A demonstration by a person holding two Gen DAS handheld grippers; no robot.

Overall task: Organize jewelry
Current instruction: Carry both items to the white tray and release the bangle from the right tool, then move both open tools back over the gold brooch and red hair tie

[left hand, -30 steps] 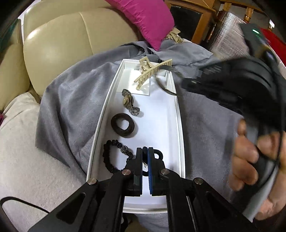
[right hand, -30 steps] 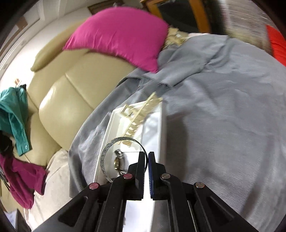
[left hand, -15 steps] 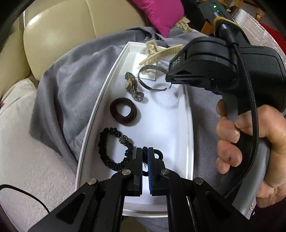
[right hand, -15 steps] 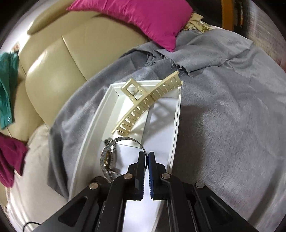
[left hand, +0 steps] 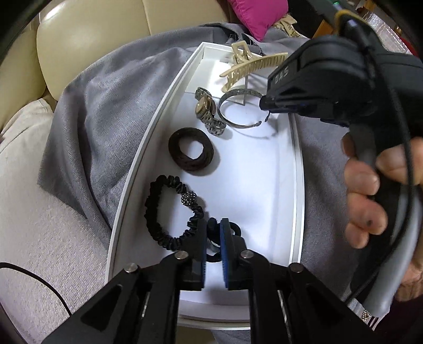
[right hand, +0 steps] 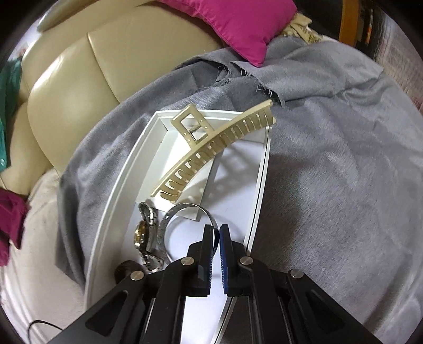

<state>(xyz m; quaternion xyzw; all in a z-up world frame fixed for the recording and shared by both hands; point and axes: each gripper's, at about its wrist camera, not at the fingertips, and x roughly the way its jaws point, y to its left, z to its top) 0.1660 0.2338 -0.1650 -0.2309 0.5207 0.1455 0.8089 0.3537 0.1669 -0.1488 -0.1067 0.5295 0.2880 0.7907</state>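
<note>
The thin metal bangle [right hand: 169, 219] is pinched at one end by the right gripper [right hand: 216, 238], whose jaws are almost closed on the band; the rest of the hoop curves out to the left of its fingers and hangs tilted over the far part of the white tray [left hand: 296, 172]. A small black hair tie [left hand: 235, 227] sits between the jaws of the left gripper [left hand: 212, 238], which have just been opening to a narrow gap, with the tie's loop lying on the tray floor just right of the fingertips. Just left of those fingertips lies a black ruffled scrunchie with a beaded ball [left hand: 158, 225]. Ahead of it is a dark brown ring of hair bands [left hand: 179, 153], and farther ahead a metal wristwatch [left hand: 205, 107], close beside the bangle. A cream claw clip [right hand: 211, 153] lies across the tray's far end, beyond the right gripper. A person's hand [left hand: 370, 190] grips the right tool's handle. The tray rests on a grey cloth [right hand: 330, 158] spread over a beige leather sofa [right hand: 79, 79], with a pink cushion [right hand: 232, 21] behind.
</note>
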